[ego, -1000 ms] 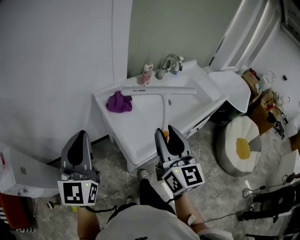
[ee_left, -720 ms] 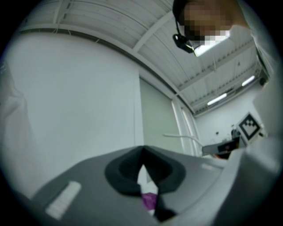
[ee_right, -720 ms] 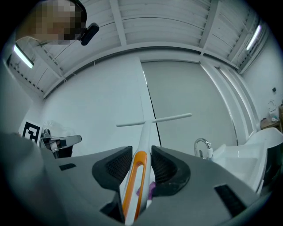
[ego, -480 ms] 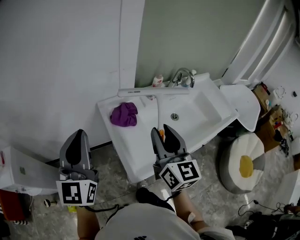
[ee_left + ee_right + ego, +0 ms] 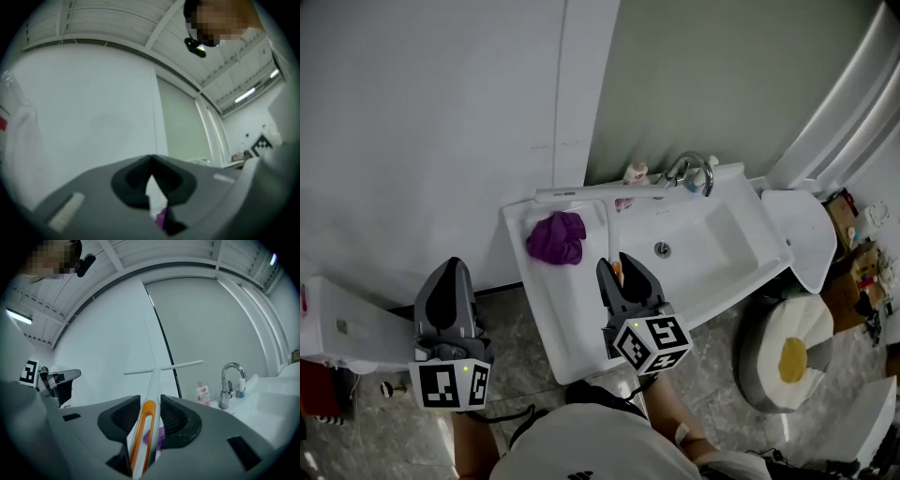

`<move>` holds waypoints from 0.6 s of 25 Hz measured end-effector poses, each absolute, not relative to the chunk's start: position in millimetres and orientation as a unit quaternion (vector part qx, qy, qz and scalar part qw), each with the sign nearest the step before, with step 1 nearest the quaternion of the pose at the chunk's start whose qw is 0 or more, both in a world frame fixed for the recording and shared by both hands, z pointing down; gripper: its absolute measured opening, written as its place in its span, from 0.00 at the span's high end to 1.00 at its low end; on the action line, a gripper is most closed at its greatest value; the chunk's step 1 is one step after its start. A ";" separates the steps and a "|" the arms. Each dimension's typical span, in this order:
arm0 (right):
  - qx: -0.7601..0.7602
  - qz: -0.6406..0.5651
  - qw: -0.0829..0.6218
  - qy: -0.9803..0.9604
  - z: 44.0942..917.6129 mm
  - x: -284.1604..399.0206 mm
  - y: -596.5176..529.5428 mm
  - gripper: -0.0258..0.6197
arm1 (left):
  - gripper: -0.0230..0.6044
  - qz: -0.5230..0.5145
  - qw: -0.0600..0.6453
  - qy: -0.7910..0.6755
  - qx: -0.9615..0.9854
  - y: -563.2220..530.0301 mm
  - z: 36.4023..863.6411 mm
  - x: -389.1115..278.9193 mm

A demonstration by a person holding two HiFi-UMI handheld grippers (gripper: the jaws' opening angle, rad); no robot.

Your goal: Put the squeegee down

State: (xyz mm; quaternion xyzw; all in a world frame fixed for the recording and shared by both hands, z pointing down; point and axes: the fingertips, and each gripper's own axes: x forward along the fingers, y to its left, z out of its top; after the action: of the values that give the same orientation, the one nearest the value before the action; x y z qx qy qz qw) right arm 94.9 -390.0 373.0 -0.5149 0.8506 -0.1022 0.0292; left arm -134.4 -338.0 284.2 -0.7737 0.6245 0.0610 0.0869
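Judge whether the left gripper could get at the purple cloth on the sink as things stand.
Probably yes. The left gripper is empty, jaws together, and nothing stands between it and the purple cloth on the left side of the sink; it would need to open first.

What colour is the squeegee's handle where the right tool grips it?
White with an orange loop on the squeegee handle, clearest in the right gripper view.

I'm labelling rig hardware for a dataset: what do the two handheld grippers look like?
Left gripper and right gripper are alike: grey tapered jaws lined black, each bearing a white cube of black square markers. The person wears a light top.
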 end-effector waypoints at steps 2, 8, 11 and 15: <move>-0.509 -0.112 0.019 0.854 382.9 93.1 -400.3 0.75 | 0.95 0.060 0.084 0.633 -0.767 -342.9 286.3 -136.5; -0.490 -0.145 -0.011 0.860 417.9 86.0 -428.4 0.76 | 0.95 0.055 0.078 0.655 -0.749 -353.4 292.6 -141.6; -0.481 -0.162 -0.029 0.861 439.0 81.6 -439.6 0.76 | 0.95 0.048 0.074 0.665 -0.742 -354.9 297.1 -143.9; -0.469 -0.184 -0.058 0.862 467.4 75.9 -453.5 0.76 | 0.95 0.037 0.066 0.682 -0.728 -356.4 304.4 -151.4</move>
State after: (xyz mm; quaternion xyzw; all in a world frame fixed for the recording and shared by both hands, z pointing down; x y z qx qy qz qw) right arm 75.9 -453.5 467.4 -0.4695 0.8616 -0.1838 -0.0583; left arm -151.4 -356.4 304.4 -0.7278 0.6816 0.0366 0.0659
